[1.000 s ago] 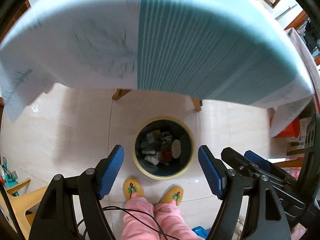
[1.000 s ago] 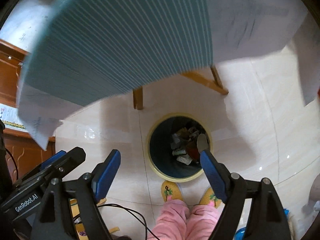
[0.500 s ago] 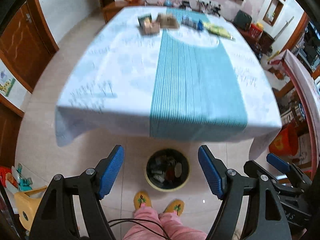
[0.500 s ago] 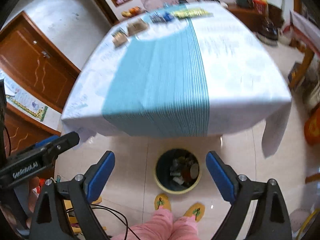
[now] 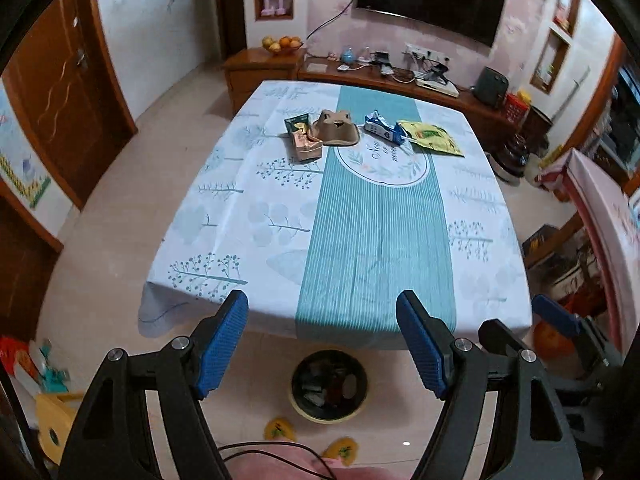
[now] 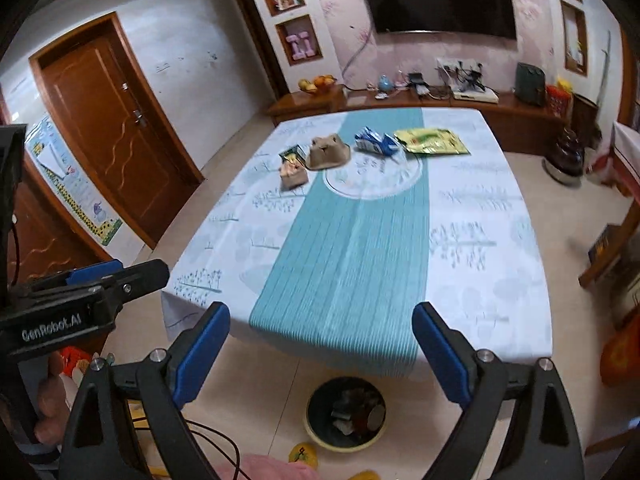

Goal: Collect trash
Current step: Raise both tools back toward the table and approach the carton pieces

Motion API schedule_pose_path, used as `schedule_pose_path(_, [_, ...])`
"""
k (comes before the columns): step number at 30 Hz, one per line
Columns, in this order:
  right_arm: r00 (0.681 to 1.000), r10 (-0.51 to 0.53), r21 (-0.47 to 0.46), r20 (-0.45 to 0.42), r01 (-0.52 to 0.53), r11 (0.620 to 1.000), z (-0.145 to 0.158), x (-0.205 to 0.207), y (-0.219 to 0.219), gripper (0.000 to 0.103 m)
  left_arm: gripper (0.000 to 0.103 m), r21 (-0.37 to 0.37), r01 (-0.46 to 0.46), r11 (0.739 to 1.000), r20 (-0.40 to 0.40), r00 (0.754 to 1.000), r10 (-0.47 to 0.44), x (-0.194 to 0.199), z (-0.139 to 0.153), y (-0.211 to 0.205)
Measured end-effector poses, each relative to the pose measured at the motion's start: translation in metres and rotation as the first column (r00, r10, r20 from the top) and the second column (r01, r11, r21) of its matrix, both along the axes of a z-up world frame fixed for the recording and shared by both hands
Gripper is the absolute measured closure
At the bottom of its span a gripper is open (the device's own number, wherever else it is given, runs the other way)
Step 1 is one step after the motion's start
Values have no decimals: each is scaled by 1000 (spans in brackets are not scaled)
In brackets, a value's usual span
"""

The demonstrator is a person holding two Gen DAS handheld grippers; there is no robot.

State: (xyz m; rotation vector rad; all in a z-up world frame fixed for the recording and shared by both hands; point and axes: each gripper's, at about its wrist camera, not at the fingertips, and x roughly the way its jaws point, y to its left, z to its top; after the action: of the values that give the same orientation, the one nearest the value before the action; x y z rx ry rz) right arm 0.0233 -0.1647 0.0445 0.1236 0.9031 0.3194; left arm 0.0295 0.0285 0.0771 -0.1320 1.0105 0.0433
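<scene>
Both grippers are carried empty above the near edge of the table (image 5: 224,240): the left gripper (image 5: 322,344) is spread with nothing between its blue pads, and the right gripper (image 6: 320,350) is spread wider, likewise bare. The trash is seen far across the cloth, in a row at the table's far end: a small brown carton (image 5: 307,146) with a green packet (image 5: 297,122) just behind it, a tan crumpled bag (image 5: 336,130), a blue-and-white wrapper (image 5: 382,127) and a yellow-green pouch (image 5: 431,137). The bin (image 5: 329,385), already partly filled, is stood on the floor below the near table edge. A fresh pick is judged to be in hand. A long reach over the table is called for next, with one piece singled out and pinched without its neighbours being dragged along.
</scene>
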Motion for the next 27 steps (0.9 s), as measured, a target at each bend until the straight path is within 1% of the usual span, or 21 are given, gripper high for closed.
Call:
schedule_pose_path(2, [1000, 9, -14, 11, -9, 1000, 3, 8, 3, 10, 28, -22, -9, 1000, -12, 1000, 9, 9, 0, 5])
schedule_pose_path(4, [1000, 13, -28, 19, -13, 1000, 5, 13, 4, 10, 28, -28, -10, 1000, -16, 1000, 10, 16, -2, 7])
schedule_pose_path(8, [999, -11, -47, 30, 13, 999, 5, 33, 7, 10, 28, -57, -19, 998, -29, 999, 18, 44, -7, 18])
schedule_pose_path(11, [999, -35, -64, 36, 38, 997, 4, 51, 10, 10, 28, -107, -30, 994, -49, 998, 25, 79, -15, 32])
schedule_pose_path(13, [998, -50, -79, 40, 53, 996, 3, 64, 15, 10, 28, -123, -24, 992, -55, 998, 18, 100, -19, 38])
schedule_pose_path(15, [997, -69, -88, 40, 72, 994, 4, 80, 21, 10, 28, -122, -11, 993, -62, 998, 3, 130, -24, 47])
schedule_pose_path(17, [994, -109, -85, 19, 110, 990, 2, 104, 27, 10, 28, -125, 1, 992, -76, 997, -11, 154, -28, 52])
schedule_pose_path(19, [991, -132, -72, -5, 132, 989, -3, 124, 34, 10, 28, -134, 20, 991, -101, 994, -34, 188, -37, 60])
schedule_pose_path(20, [990, -143, -75, -17, 142, 987, -6, 136, 39, 11, 28, -136, 28, 990, -114, 993, -43, 203, -43, 62])
schedule_pose_path(23, [986, -164, -86, -40, 160, 983, -18, 167, 54, 18, 28, -146, 38, 989, -154, 986, -61, 247, -61, 72])
schedule_pose_path(27, [975, -207, -98, -76, 199, 975, -34, 201, 70, 20, 28, -170, 41, 985, -216, 973, -77, 302, -94, 80])
